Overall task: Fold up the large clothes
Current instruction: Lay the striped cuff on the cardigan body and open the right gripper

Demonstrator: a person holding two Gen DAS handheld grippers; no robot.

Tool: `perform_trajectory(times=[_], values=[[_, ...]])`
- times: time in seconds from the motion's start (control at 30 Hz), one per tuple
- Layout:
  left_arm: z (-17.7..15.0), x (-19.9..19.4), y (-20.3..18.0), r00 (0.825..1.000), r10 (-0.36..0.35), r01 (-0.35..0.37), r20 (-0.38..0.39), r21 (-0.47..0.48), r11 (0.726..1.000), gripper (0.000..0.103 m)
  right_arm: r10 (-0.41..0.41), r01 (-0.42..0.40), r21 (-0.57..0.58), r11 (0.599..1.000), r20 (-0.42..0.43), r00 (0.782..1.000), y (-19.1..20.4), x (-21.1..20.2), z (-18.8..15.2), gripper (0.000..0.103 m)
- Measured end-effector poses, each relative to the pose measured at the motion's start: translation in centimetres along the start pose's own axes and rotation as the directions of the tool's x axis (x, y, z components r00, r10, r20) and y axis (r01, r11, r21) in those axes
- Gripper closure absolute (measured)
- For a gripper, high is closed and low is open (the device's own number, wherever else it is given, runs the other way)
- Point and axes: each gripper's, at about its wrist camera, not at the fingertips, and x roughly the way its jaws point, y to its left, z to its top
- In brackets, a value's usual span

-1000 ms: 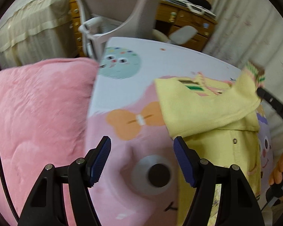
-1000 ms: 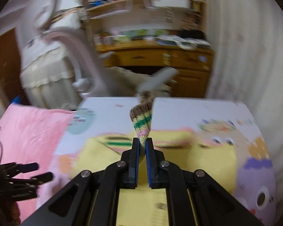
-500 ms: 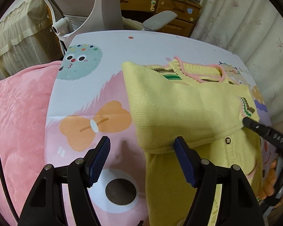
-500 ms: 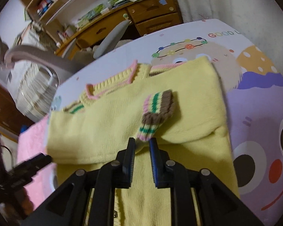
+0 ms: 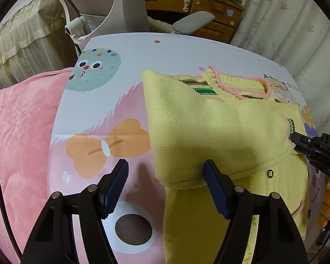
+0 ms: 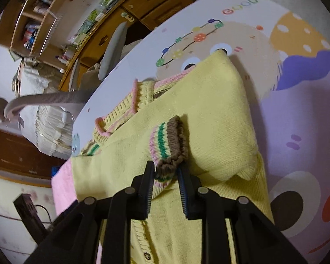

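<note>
- Far to the left of the left gripper [image 5: 165, 189] lies a pink blanket [image 5: 22, 136], bordering the cartoon-printed table cover [image 5: 103, 101].
- The left gripper's jaws are spread wide with nothing between them; an orange bow print [image 5: 107, 147] sits just ahead of its left finger.
- The yellow cardigan [image 5: 220, 132] lies flat on the cover, ahead and to the right of the left gripper, its nearest folded corner reaching between the finger tips (whether it touches the right pad I cannot tell).
- One sleeve is folded across the body; the pink-trimmed collar [image 5: 239, 88] lies at the far end.
- The right gripper [image 6: 166, 180] has its jaws parted slightly around the striped cuff [image 6: 168, 145], which sits between the pads with small gaps on both sides.
- A grey office chair [image 5: 129, 6] and a wooden desk [image 5: 169, 0] stand beyond the table.
</note>
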Motion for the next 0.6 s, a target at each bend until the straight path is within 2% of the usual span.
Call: perform_trajectory(times=[0.03,0.17,0.2,0.27,0.33,0.4,0.5,0.6], values=[[0.0,-0.1,-0.1,1.000,0.002,-0.002,0.002,-0.001,1.000,0.034,-0.014,0.014,-0.028,0.999,0.006,1.000,0.4,-0.2,0.0,0.090],[0.2,-0.2,-0.5,1.000,0.011,-0.011,0.016,0.000,1.000,0.034,-0.018,0.050,-0.244,0.969,0.131,0.991,3.5,-3.1,-0.4,0.091],[0.3,-0.2,-0.8,1.000,0.013,-0.013,0.022,0.004,1.000,0.034,-0.014,0.064,-0.286,0.956,0.172,0.985,4.1,-4.0,-0.5,0.091],[0.4,0.0,-1.0,0.999,0.021,-0.021,0.025,0.008,1.000,0.034,-0.053,0.147,-0.353,0.924,0.264,0.963,4.8,-5.1,-0.7,0.091],[0.6,0.6,-1.4,0.999,0.031,-0.031,0.019,0.005,0.999,0.034,-0.096,0.212,-0.380,0.900,0.304,0.948,4.4,-5.0,-0.5,0.091],[0.8,1.2,-1.6,0.999,0.042,-0.042,0.015,-0.001,0.999,0.034,-0.133,0.237,-0.391,0.889,0.273,0.953,3.6,-4.0,-0.3,0.091],[1.0,1.9,-1.8,0.997,0.069,-0.069,0.013,0.001,0.998,0.031,-0.182,0.241,-0.388,0.889,0.183,0.966,2.1,-2.0,-0.6,0.090],[1.0,2.1,-1.9,0.994,0.104,-0.105,0.031,0.007,0.994,0.022,-0.173,0.232,-0.352,0.907,0.190,0.966,1.0,-2.3,-1.3,0.090]])
